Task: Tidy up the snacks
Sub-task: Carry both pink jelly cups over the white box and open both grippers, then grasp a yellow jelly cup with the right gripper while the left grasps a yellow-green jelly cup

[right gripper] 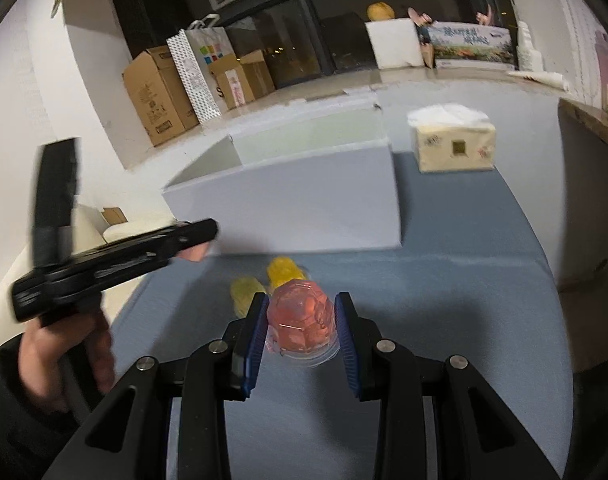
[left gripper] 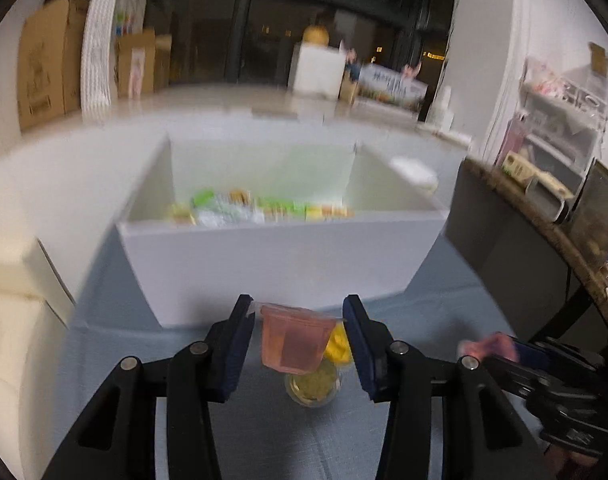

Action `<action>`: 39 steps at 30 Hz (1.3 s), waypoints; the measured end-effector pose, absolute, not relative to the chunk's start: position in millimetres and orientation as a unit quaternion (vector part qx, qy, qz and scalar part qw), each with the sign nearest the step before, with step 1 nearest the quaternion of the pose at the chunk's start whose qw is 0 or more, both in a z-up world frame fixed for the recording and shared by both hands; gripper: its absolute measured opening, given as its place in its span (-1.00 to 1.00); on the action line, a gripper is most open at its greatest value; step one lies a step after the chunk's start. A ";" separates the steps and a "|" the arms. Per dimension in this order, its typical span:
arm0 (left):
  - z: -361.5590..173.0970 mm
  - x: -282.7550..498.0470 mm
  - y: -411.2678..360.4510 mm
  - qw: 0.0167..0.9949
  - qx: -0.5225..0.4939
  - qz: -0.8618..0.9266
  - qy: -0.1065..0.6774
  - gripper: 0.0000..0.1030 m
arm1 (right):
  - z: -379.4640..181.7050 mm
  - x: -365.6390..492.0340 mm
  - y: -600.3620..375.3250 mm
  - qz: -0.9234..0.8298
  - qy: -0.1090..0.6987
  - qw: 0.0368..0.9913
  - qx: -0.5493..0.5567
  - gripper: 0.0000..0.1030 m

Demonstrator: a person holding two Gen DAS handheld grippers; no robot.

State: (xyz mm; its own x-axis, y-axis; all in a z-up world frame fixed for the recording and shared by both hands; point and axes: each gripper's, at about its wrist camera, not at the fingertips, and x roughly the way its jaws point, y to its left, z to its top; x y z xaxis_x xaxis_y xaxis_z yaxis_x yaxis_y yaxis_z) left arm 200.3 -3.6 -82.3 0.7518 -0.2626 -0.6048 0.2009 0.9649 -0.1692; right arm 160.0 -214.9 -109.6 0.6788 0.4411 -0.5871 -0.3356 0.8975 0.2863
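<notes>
We find the left gripper (left gripper: 298, 344) holding a pink jelly cup (left gripper: 295, 338) between its blue pads (left gripper: 235, 354). The cup's rim spans the gap from one pad to the other, and the cup hangs above the blue cloth (left gripper: 264, 432), tilted, just near of the white box (left gripper: 280, 264). The view is blurred, so finer contact detail cannot be confirmed.

Below that cup on the cloth lie two yellow cups: one yellow cup (left gripper: 338, 346) just left of the right pad, and a paler yellow-green cup (left gripper: 313, 386) nearer the camera, seen from its end.

The box stands open-topped at the far side of the cloth. Inside it, along the near wall, we note a row of green, yellow and white packets (left gripper: 260, 210); their labels cannot be read.

The right gripper (right gripper: 302, 326) is closed on a second pink cup (right gripper: 302, 318), with both pads touching its sides. That cup is inverted, its clear rim lowest, over the cloth. Beyond it, two yellow cups (right gripper: 284, 272) lie side by side near the box front.

In the right view, the left gripper appears at left, held in the person's hand (right gripper: 64, 354).

A tissue pack (right gripper: 454, 146) sits on the cloth right of the box. Cardboard cartons (right gripper: 160, 96) stand on the floor at far left.
</notes>
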 end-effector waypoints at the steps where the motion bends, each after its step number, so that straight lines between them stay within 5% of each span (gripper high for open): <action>1: -69.3 197.8 1.2 0.938 -0.050 -0.125 0.318 -0.02 | -101.8 165.4 -211.5 0.216 0.333 0.915 0.077 -0.29; 10: -14.5 229.1 30.9 0.953 -0.047 -0.115 0.278 -0.02 | -37.2 224.7 -192.2 0.217 0.278 0.933 0.069 -0.29; 19: -39.4 298.4 29.5 0.942 -0.029 -0.100 0.319 -0.01 | -39.5 307.8 -173.1 0.189 0.314 0.930 0.036 -0.28; 22: -54.6 311.5 30.1 0.937 -0.023 -0.087 0.338 0.14 | -54.3 324.1 -172.8 0.174 0.341 0.924 0.015 -0.27; 23: -59.1 314.5 31.4 0.935 -0.024 -0.079 0.346 0.29 | -57.9 327.3 -174.2 0.171 0.347 0.922 0.016 -0.17; 24: -62.8 317.1 33.6 0.932 -0.029 -0.075 0.353 0.77 | -60.9 329.3 -177.0 0.166 0.351 0.921 0.022 0.04; 25: -66.1 317.8 37.0 0.931 -0.040 -0.072 0.356 1.00 | -64.9 331.1 -182.1 0.161 0.356 0.920 0.036 0.65; 26: -67.2 317.0 41.3 0.933 -0.049 -0.067 0.351 1.00 | -66.6 330.0 -186.6 0.161 0.355 0.920 0.051 0.97; 39: -50.7 272.8 42.0 0.935 -0.053 -0.074 0.343 1.00 | -55.1 254.7 -212.9 0.197 0.317 0.923 0.096 1.00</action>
